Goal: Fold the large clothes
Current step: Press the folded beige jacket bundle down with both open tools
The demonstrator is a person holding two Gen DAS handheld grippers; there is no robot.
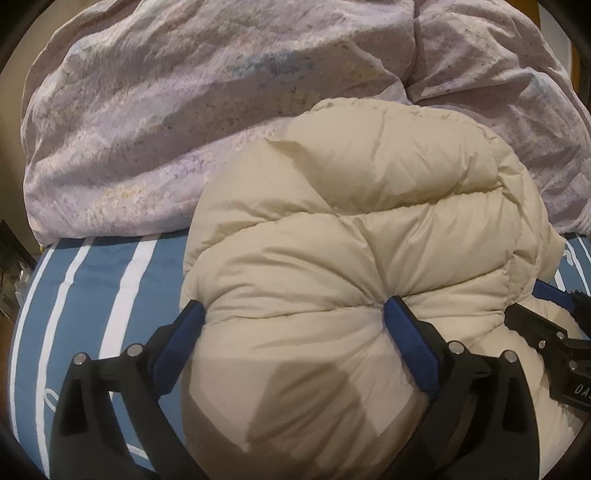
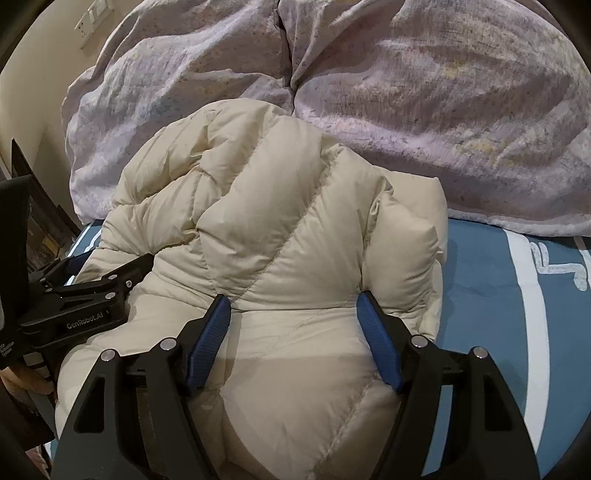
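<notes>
1. Landmark: cream puffer jacket point(image 1: 369, 236), bunched in a thick quilted mound on the bed — all positions below are given relative to it.
2. Left of the jacket: bare blue-and-white striped bed sheet point(image 1: 92, 295). At the far left edge of the right wrist view, a beige wall with a switch plate point(image 2: 94, 22) high up.
3. Left gripper point(image 1: 295, 314): jaws set fairly wide, pressed into the near-left bulge of the jacket. Its blue pads point(image 1: 413, 347) dent the fabric on both sides, and padding swells out between them. Grip on the jacket is evident.
4. In the right wrist view the left gripper point(image 2: 110, 273) appears side-on at the jacket's left flank, black body lettered "GenRobot.AI"; its tips are sunk in the padding.
5. Behind the jacket: a rumpled lilac floral duvet point(image 1: 166, 110) piled across the far width of the bed — the jacket's far edge touches it.
6. Right gripper point(image 2: 293, 314): jaws at moderate width, clamped on the near-right fold of the jacket, with one blue pad point(image 2: 207, 343) flat against a quilted seam.
7. Right of the jacket: more blue sheet, with a broad white stripe point(image 2: 532, 332).
</notes>
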